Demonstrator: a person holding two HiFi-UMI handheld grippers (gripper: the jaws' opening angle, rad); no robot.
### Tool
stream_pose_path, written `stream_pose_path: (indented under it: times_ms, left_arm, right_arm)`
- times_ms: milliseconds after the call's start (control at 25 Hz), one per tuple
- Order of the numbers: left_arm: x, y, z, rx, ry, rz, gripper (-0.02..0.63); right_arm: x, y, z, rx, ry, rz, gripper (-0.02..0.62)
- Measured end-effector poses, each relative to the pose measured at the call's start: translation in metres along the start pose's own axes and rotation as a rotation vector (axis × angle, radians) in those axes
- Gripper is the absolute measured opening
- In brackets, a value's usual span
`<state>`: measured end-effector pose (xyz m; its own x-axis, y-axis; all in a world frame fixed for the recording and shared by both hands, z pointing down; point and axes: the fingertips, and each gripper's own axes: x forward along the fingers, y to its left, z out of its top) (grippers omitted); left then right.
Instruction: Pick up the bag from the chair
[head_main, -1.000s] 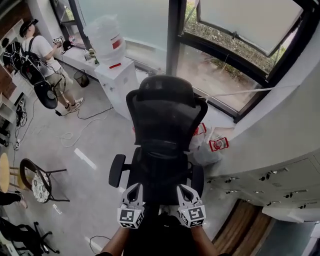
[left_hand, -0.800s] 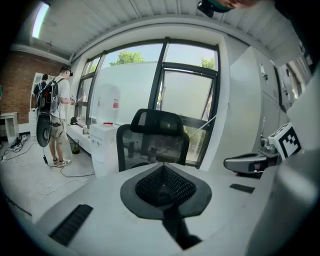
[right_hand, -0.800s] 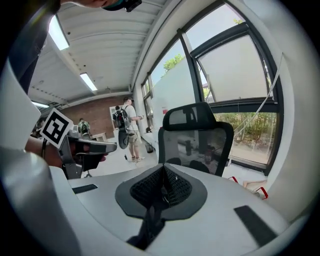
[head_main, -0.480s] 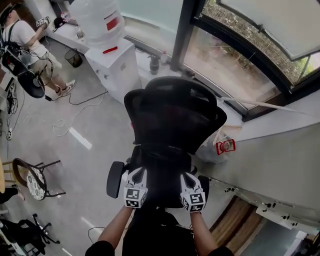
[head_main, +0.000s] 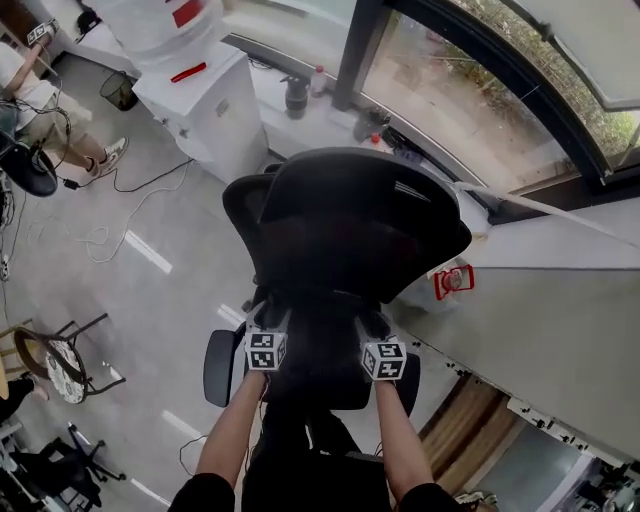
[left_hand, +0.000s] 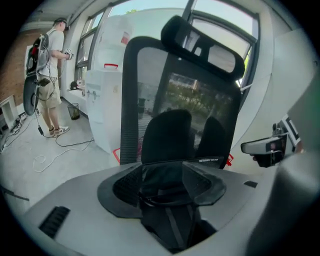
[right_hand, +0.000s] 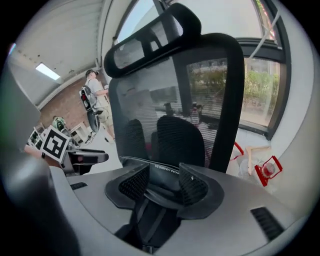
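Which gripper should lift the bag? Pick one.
Right gripper, narrowly: the top edge of the bag lies between its open fingers. The left gripper also straddles the bag, so either might do.

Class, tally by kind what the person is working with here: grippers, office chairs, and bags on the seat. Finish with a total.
Grippers: 2 (left gripper, right gripper)
Black office chair: 1
Black bag: 1
Total: 4

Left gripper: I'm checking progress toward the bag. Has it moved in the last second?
Yes. The left gripper has gone forward, from short of the armrest to alongside it, nearer the backrest.
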<state>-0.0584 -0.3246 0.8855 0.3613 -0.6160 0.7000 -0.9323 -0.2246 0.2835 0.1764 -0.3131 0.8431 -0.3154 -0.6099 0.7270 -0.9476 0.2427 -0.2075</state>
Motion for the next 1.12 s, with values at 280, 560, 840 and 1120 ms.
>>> stream_pose_path:
  times_ms: [280, 560, 840, 1120]
  left_arm:
    - [0.049, 0.026, -0.029, 0.008, 0.106, 0.006, 0.271]
    - [0.069, 0.045, -0.033, 0.024, 0.099, 0.042, 0.270]
    - [0.078, 0.038, -0.034, 0.039, 0.099, 0.011, 0.164]
    - [0.076, 0.040, -0.031, 0.012, 0.094, 0.015, 0.135]
  right_arm:
    - [0.047, -0.043, -0.045, 0.146, 0.093, -0.063, 0.216]
    - [0.073, -0.057, -0.051, 0.145, 0.055, -0.051, 0.222]
    - [0.079, -0.061, -0.046, 0.152, 0.025, -0.095, 0.222]
    - [0.080, -0.059, -0.047, 0.177, 0.043, -0.111, 0.132]
